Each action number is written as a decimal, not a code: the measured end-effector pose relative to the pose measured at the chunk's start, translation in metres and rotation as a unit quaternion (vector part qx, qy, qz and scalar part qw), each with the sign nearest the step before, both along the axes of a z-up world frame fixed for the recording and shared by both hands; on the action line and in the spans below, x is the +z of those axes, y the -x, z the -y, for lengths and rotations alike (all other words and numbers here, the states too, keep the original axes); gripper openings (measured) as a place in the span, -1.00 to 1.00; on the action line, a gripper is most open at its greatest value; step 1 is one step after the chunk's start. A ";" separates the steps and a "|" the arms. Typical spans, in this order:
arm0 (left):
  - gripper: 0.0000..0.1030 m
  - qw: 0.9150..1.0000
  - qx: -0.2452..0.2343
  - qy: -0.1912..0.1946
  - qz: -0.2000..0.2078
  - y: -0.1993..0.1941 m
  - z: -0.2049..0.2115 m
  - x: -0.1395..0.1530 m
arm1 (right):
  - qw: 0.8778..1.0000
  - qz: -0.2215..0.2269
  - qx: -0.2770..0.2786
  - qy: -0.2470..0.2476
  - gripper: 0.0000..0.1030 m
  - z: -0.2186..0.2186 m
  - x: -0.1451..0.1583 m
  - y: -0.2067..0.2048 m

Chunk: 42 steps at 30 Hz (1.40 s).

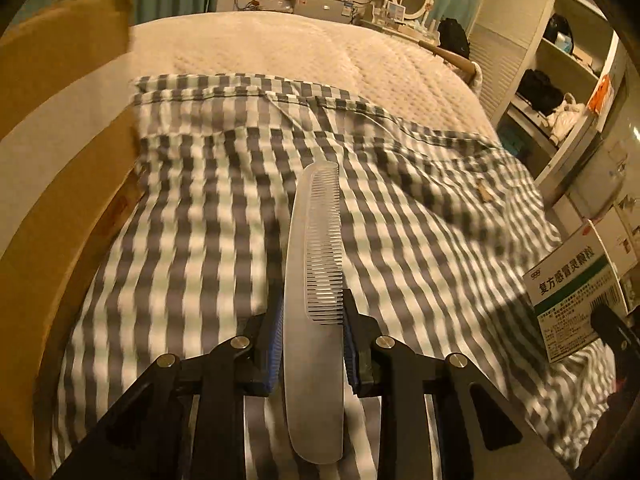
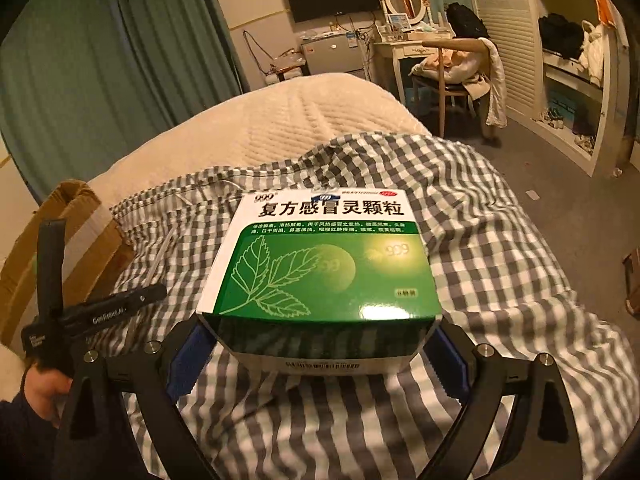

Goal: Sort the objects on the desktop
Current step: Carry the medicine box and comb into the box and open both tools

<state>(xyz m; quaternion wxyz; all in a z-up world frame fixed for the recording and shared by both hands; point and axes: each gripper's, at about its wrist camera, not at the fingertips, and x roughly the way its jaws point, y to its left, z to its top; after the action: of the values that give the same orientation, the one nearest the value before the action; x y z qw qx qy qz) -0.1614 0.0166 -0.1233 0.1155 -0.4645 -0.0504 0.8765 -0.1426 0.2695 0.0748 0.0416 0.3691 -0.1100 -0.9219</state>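
Clamping the clear comb (image 1: 314,312), the left tongs (image 1: 313,346) hover over the checked sheet (image 1: 192,208); right tongs (image 2: 320,354), spread wide, grip the green medicine box (image 2: 324,264).

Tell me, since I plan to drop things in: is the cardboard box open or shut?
Open. In the right wrist view the cardboard box beside the bed has its flaps standing up; what is inside cannot be seen.
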 end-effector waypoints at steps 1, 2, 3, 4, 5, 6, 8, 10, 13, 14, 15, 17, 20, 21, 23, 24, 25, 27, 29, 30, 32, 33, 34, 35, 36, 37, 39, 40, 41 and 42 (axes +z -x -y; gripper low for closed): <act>-0.51 1.000 0.001 -0.001 0.001 -0.010 0.002 0.005 | 1.000 -0.002 0.002 -0.003 0.82 0.001 0.004 -0.004; -0.51 1.000 0.003 0.001 0.000 -0.017 0.003 0.009 | 1.000 -0.005 0.004 -0.007 0.82 0.004 0.011 -0.008; -0.51 1.000 0.002 0.002 -0.004 -0.025 0.004 0.016 | 1.000 -0.008 0.009 -0.011 0.82 0.007 0.020 -0.013; -0.51 1.000 0.000 -0.001 -0.011 -0.032 0.005 0.026 | 1.000 -0.013 0.013 -0.013 0.81 0.011 0.029 -0.017; -0.51 1.000 -0.001 -0.005 -0.019 -0.031 0.003 0.034 | 1.000 -0.018 0.017 -0.014 0.81 0.015 0.039 -0.021; -0.51 1.000 -0.001 -0.010 -0.030 -0.039 0.006 0.047 | 0.999 -0.025 0.024 -0.019 0.81 0.023 0.052 -0.027; -0.51 0.998 0.001 -0.017 -0.054 -0.052 0.016 0.074 | 0.998 -0.037 0.035 -0.032 0.80 0.039 0.070 -0.035; -0.51 0.996 0.007 -0.026 -0.079 -0.064 0.028 0.103 | 0.996 -0.053 0.055 -0.036 0.80 0.060 0.092 -0.044; -0.51 0.991 0.031 -0.041 -0.127 -0.086 0.062 0.153 | 0.994 -0.077 0.078 -0.023 0.80 0.093 0.124 -0.054; -0.51 0.988 0.039 -0.042 -0.140 -0.091 0.073 0.165 | 0.993 -0.083 0.086 -0.017 0.80 0.102 0.132 -0.055; -0.51 0.986 0.050 -0.040 -0.151 -0.096 0.085 0.177 | 0.991 -0.089 0.097 -0.006 0.80 0.117 0.142 -0.055; -0.51 0.980 0.080 -0.024 -0.178 -0.106 0.114 0.199 | 0.989 -0.095 0.115 0.010 0.80 0.139 0.154 -0.054; -0.51 0.971 0.134 -0.004 -0.196 -0.111 0.156 0.210 | 0.984 -0.099 0.148 0.029 0.80 0.183 0.164 -0.044; -0.50 0.967 0.158 -0.006 -0.201 -0.112 0.171 0.206 | 0.982 -0.099 0.159 0.035 0.80 0.198 0.166 -0.038; -0.50 0.961 0.185 -0.019 -0.203 -0.110 0.197 0.189 | 0.979 -0.092 0.178 0.046 0.80 0.229 0.165 -0.023; -0.51 0.961 0.193 -0.022 -0.196 -0.106 0.206 0.178 | 0.977 -0.090 0.185 0.049 0.80 0.241 0.164 -0.017; -0.50 0.962 0.197 -0.027 -0.186 -0.100 0.214 0.167 | 0.976 -0.092 0.191 0.051 0.80 0.256 0.163 -0.010; -0.50 0.965 0.196 -0.043 -0.167 -0.087 0.227 0.154 | 0.974 -0.094 0.201 0.049 0.80 0.280 0.161 0.005; -0.50 0.964 0.199 -0.049 -0.170 -0.075 0.235 0.149 | 0.972 -0.091 0.209 0.047 0.81 0.301 0.156 0.022; -0.50 0.963 0.198 -0.051 -0.176 -0.074 0.239 0.147 | 0.972 -0.090 0.213 0.049 0.83 0.311 0.153 0.030; -0.36 0.964 0.193 -0.046 -0.178 -0.077 0.245 0.143 | 0.972 -0.090 0.213 0.044 0.89 0.326 0.149 0.044; -0.18 0.964 0.194 -0.037 -0.177 -0.077 0.246 0.141 | 0.975 -0.092 0.201 0.028 0.99 0.333 0.148 0.049; 0.48 0.964 0.199 -0.024 -0.173 -0.075 0.246 0.139 | 0.977 -0.100 0.189 0.019 0.99 0.334 0.148 0.048; 0.94 0.963 0.212 -0.007 -0.169 -0.074 0.246 0.137 | 0.978 -0.108 0.180 0.015 0.99 0.335 0.150 0.046; 0.97 0.957 0.234 0.009 -0.171 -0.075 0.245 0.138 | 0.978 -0.116 0.174 0.015 0.99 0.332 0.151 0.043; 0.96 0.950 0.257 0.020 -0.176 -0.081 0.245 0.140 | 0.978 -0.119 0.170 0.017 0.99 0.328 0.152 0.039; 0.97 0.951 0.252 -0.003 -0.178 -0.090 0.246 0.146 | 0.980 -0.117 0.160 0.015 0.99 0.315 0.153 0.029; 0.98 0.951 0.249 -0.013 -0.181 -0.095 0.245 0.149 | 0.981 -0.116 0.153 0.013 0.99 0.304 0.154 0.022; 1.00 0.949 0.255 -0.022 -0.186 -0.103 0.244 0.153 | 0.983 -0.118 0.143 0.010 0.99 0.292 0.156 0.014; 1.00 0.947 0.261 -0.026 -0.188 -0.108 0.244 0.156 | 0.984 -0.120 0.135 0.006 0.99 0.285 0.158 0.009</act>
<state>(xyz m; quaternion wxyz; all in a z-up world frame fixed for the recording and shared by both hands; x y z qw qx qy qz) -0.0534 -0.2270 0.0323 -0.0981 -0.2589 -0.1700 0.9458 -0.1513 -0.0150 0.2329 0.1807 0.2671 -0.0587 -0.9447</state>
